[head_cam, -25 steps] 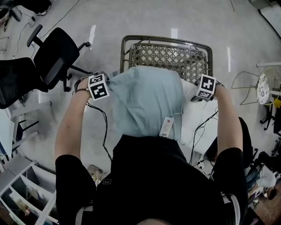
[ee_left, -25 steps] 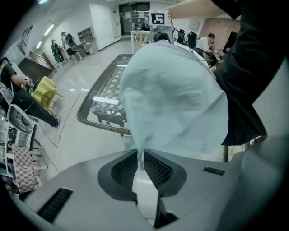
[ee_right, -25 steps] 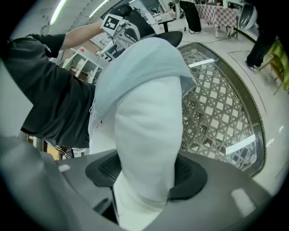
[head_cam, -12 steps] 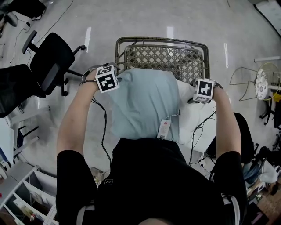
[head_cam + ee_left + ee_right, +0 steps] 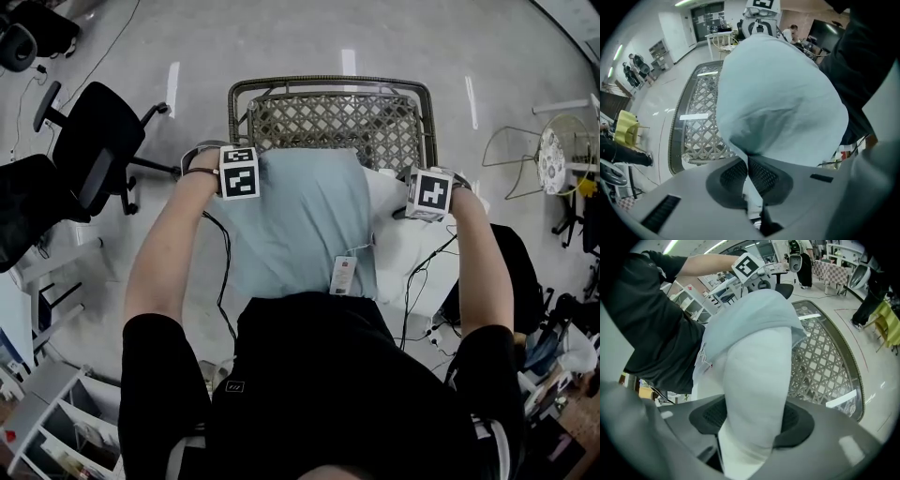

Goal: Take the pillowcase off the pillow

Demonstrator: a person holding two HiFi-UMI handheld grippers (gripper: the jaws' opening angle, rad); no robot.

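Two grips opposed each other: the left gripper (image 5: 748, 164) had just pinched its jaws tight on a thin fold of pillowcase (image 5: 295, 220), while the right gripper (image 5: 752, 420) held its jaws apart, clamping the bare pillow (image 5: 759, 376) end. The covered pillow ran lengthwise between them, so the left probably needed to pull away.

1. This looks like a big open lab or office hall: the glossy grey floor (image 5: 281, 37) reflects long ceiling lights.
2. In the head view, black office chairs (image 5: 98, 141) stand at 10 o'clock and a white shelf unit (image 5: 42, 427) at 8 o'clock.
3. The left gripper view shows a dark monitor (image 5: 825, 30) at 1 o'clock and people (image 5: 632, 75) standing at 10 o'clock.
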